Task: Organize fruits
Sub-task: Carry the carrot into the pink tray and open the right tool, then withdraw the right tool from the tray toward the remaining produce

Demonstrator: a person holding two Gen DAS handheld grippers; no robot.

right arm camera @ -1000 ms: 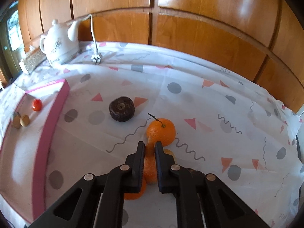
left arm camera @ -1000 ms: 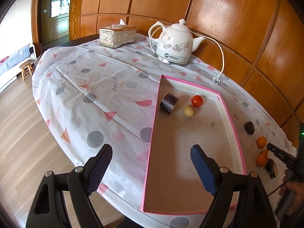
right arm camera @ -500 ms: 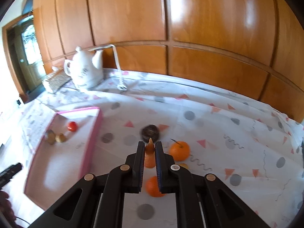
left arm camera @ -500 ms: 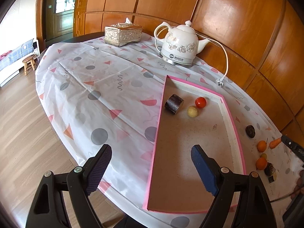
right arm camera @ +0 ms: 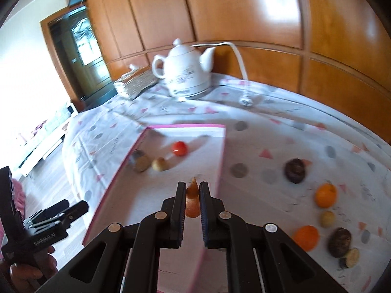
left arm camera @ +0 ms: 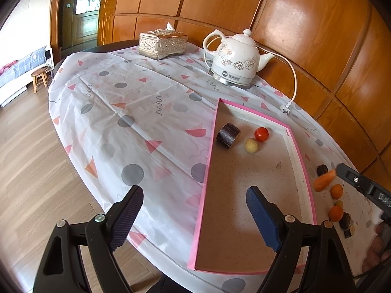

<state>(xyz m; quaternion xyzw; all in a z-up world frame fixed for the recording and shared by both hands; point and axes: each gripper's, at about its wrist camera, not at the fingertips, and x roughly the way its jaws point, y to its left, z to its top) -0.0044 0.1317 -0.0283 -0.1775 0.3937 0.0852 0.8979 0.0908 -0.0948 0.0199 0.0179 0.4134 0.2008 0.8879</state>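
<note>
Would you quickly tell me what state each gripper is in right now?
Left gripper: open, nothing between its jaws.
Right gripper: shut on a small orange carrot, held above the pink-edged tray.

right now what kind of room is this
Most likely a dining or living room in a home: a round table under a patterned tablecloth, a white electric kettle and tissue box on it, wood-panelled walls, and a small stool on wood flooring.
</note>
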